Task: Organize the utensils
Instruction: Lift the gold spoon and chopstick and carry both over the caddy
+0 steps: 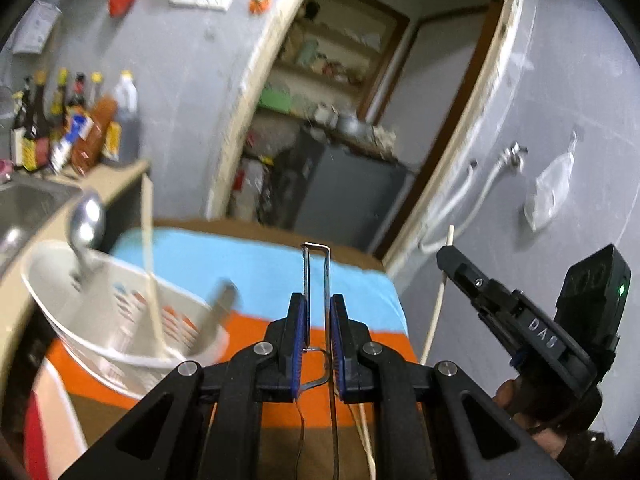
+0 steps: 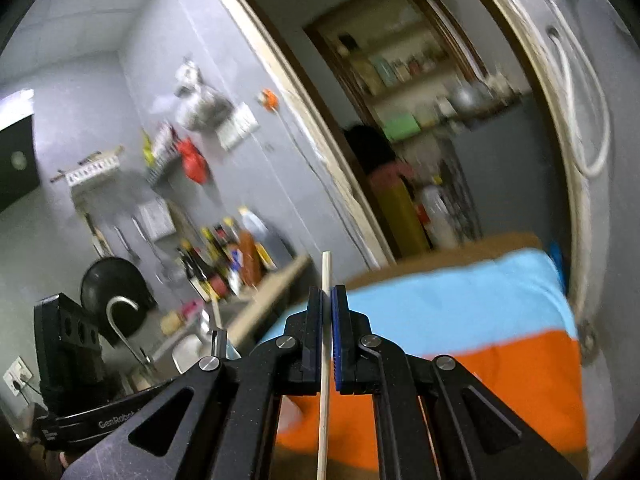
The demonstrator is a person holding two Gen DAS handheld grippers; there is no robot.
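My left gripper is shut on a metal peeler, whose wire frame sticks up past the fingertips, held above the striped cloth. A white basket stands at the left on the cloth and holds a steel spoon, a wooden chopstick and a dark-handled utensil. My right gripper is shut on a wooden chopstick that stands upright between the pads. The right gripper also shows in the left wrist view, to the right of the table, with the chopstick hanging below it.
The table carries a blue, orange and brown striped cloth. A counter with a steel sink and several sauce bottles lies to the left. An open doorway with shelves is behind the table. A grey wall with a hose is on the right.
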